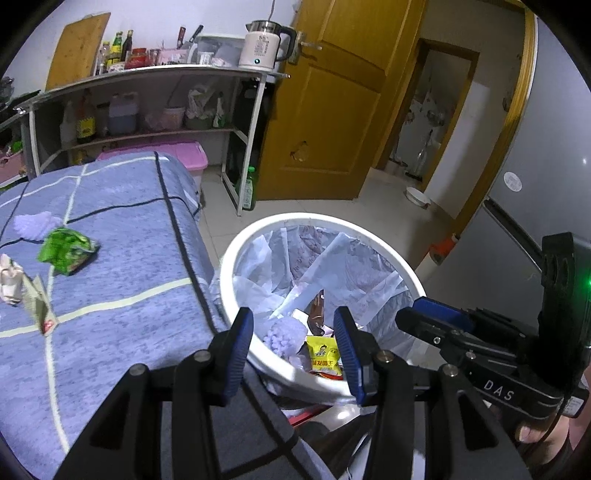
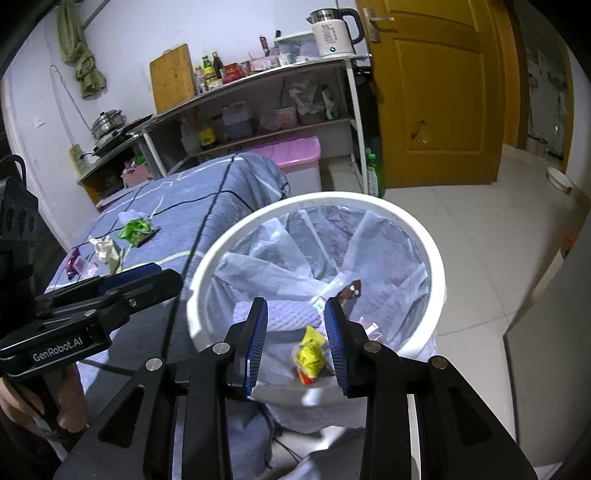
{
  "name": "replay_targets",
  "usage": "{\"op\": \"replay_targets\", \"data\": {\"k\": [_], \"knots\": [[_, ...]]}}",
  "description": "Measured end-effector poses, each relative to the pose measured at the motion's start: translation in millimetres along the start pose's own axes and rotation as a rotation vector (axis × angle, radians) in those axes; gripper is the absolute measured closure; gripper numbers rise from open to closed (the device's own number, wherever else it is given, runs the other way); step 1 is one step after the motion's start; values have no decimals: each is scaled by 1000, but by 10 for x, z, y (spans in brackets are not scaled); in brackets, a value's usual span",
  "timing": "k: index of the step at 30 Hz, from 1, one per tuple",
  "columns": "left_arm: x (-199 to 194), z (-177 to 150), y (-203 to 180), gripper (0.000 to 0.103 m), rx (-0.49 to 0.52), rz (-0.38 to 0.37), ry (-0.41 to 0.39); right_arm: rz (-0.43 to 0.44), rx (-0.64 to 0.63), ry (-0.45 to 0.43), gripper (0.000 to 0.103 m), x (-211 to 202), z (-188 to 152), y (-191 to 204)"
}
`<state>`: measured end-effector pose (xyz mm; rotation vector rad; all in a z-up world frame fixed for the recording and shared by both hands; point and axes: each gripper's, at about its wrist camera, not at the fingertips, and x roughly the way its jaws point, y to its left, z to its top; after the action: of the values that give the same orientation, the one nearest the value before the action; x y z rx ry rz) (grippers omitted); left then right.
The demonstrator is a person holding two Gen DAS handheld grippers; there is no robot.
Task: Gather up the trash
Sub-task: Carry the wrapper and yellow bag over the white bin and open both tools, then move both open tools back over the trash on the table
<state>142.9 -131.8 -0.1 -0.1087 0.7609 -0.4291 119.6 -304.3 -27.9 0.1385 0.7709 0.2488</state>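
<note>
Both claws hung over the white trash bin (image 1: 236,258): the left gripper (image 1: 293,332) and right gripper (image 2: 295,325) stood apart, gripping nothing. A yellow wrapper (image 2: 310,354) lay inside the bin, lower centre, while a green wrapper (image 1: 68,251) remained on the blue bed (image 1: 122,258) at left.

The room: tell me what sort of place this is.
Probably a small one-room home where sleeping and cooking share the space: a bed with a blue checked cover, a shelf of sauce bottles with a kettle on top, and a pot on a cooker.
</note>
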Motion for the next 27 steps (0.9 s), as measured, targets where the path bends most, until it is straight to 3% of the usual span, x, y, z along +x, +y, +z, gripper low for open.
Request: {"op": "replay_targets", "data": {"k": [13,27], "knots": [[-477,-173,126,56,-11,48,-71,54,-62,-26,70,-224,-84,361],[-829,-486,496,56,-67,137,-91,152,-118,6,70,-138,-178,776]]}}
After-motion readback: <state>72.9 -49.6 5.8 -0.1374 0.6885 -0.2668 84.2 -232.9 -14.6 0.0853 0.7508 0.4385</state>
